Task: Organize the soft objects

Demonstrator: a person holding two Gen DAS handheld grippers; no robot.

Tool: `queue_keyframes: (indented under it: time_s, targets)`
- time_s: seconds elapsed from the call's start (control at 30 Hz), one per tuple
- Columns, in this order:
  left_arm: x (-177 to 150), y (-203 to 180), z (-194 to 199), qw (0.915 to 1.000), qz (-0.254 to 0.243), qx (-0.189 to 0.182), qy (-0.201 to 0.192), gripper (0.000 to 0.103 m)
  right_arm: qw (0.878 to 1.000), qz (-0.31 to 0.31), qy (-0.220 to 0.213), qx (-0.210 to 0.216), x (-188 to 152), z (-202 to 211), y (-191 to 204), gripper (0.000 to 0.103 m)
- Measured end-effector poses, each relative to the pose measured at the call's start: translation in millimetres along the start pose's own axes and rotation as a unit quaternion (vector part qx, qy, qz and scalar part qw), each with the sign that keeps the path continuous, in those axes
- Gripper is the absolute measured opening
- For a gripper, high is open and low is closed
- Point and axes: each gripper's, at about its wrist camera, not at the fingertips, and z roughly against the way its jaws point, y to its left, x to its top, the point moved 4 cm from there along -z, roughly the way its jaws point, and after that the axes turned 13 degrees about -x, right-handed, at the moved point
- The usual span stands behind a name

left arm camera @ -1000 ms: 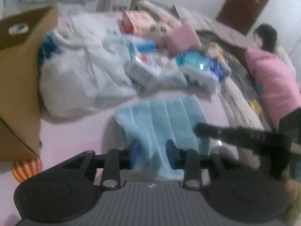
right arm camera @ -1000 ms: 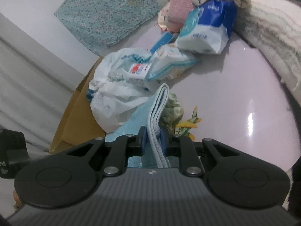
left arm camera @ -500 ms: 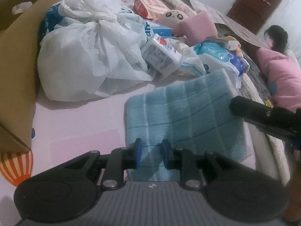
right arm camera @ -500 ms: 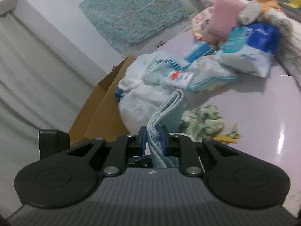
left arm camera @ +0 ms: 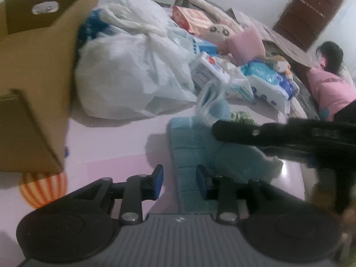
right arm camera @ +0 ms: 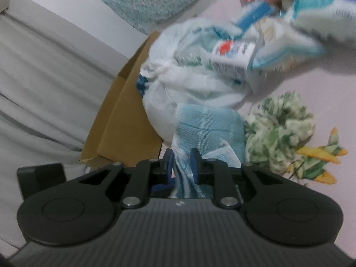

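- The left gripper (left arm camera: pixel 179 183) has its jaws opening; the blue towel (left arm camera: pixel 195 155) lies between the pads, which do not press on it.
- The right gripper (right arm camera: pixel 182 163) is closed tight on a bunched fold of this towel.
- The towel rests partly on the pink surface (left arm camera: pixel 115 142), near the white bag (left arm camera: pixel 133 75) and the cardboard box (left arm camera: pixel 33 77).

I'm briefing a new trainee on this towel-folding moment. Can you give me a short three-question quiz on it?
1. True or false: the right gripper is shut on the blue towel.
2. What stands beside the white plastic bag: A) a cardboard box, B) a bucket, C) a chair?
3. Fill in: the left gripper has its jaws ____ around the towel's edge.

Key: 1 true; 2 A; 3 opening.
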Motion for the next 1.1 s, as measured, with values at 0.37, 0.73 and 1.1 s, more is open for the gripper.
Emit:
queue_keyframes:
  time_s: [0.37, 0.73, 1.1]
  targets:
    - [10, -7, 42, 0.9977, -0.014, -0.012, -0.065, 0.056, 0.99, -0.104, 0.052, 0.074, 0, -25, -20, 0.059]
    - [7, -11, -15, 0.9991, -0.039, 0.017, 0.001, 0.048, 0.991, -0.115, 0.007, 0.066, 3, 12, -37, 0.065]
    - [7, 6, -10, 1.0, 0.006, 0.003, -0.005, 0.047, 0.998, -0.057, -0.004, -0.02, -17, 12, -55, 0.021]
